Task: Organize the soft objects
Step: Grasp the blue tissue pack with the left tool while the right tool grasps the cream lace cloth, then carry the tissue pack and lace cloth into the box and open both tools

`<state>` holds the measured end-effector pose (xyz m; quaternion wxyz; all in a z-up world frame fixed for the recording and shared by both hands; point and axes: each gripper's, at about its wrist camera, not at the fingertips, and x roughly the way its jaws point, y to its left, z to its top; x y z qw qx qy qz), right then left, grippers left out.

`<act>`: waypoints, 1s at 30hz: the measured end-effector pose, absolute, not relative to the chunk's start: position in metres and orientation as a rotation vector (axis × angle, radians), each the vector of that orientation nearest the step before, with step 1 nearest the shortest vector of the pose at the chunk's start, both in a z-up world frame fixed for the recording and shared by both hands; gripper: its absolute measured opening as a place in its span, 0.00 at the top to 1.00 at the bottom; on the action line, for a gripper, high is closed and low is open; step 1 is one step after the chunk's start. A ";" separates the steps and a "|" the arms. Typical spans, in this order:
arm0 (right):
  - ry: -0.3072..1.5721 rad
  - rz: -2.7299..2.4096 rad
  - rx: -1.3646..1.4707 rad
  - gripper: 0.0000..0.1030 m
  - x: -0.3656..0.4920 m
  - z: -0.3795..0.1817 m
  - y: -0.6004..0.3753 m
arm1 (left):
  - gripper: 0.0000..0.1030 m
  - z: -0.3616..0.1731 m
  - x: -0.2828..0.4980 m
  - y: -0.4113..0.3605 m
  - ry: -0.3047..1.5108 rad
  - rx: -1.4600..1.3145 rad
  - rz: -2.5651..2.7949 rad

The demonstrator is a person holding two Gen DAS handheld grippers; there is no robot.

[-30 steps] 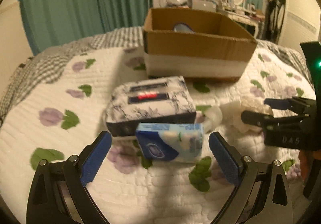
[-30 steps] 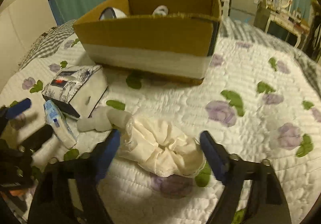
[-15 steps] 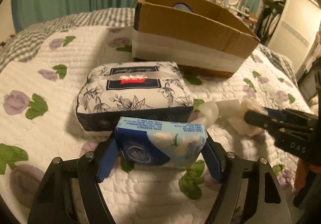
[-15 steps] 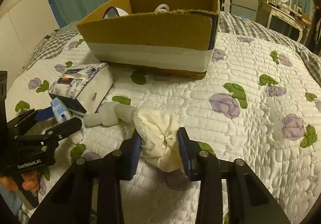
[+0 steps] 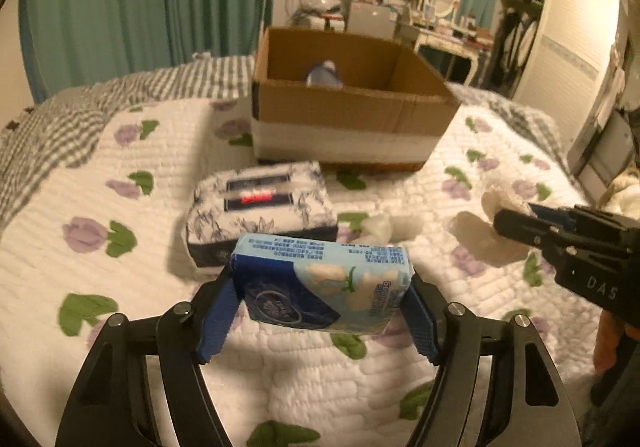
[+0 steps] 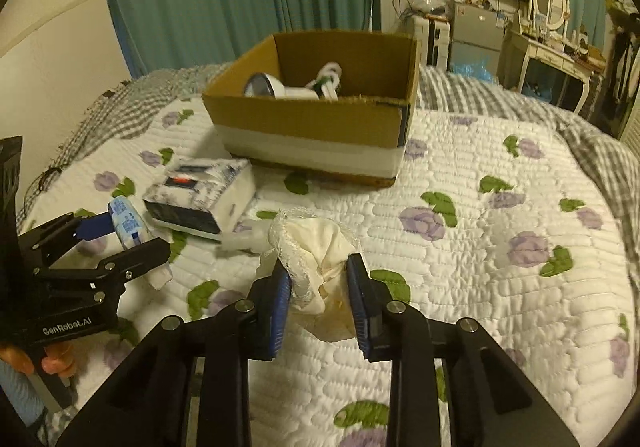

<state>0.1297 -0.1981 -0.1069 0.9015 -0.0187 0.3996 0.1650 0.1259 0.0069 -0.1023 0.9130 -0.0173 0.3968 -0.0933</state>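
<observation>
Left claw (image 5: 322, 301) clamps one blue tissue pack (image 5: 320, 287); right claw (image 6: 320, 287) clamps one cream cloth (image 6: 316, 247); one box (image 6: 316, 135) beyond.

A blue tissue pack (image 5: 324, 285) is held lifted above the bed; a cream lace-edged cloth (image 6: 318, 263) is held bunched, beside a floral tissue pack (image 5: 260, 211) lying flat.

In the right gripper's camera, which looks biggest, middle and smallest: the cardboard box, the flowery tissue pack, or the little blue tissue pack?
1. cardboard box, biggest although farthest.
2. flowery tissue pack.
3. little blue tissue pack, held in the left gripper, smallest although nearest.
</observation>
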 end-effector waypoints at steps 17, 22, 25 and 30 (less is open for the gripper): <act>0.560 0.397 -0.059 0.74 0.148 0.042 -0.189 | 0.30 0.030 0.159 -0.008 0.563 0.050 -0.182; 0.550 0.386 -0.052 0.74 0.205 0.052 -0.185 | 0.29 0.040 0.217 -0.017 0.541 0.088 -0.179; 0.580 0.391 -0.026 0.74 0.247 0.043 -0.186 | 0.29 0.030 0.261 -0.023 0.564 0.102 -0.202; 0.639 0.385 -0.021 0.74 0.305 0.008 -0.184 | 0.29 0.003 0.315 -0.033 0.594 0.158 -0.187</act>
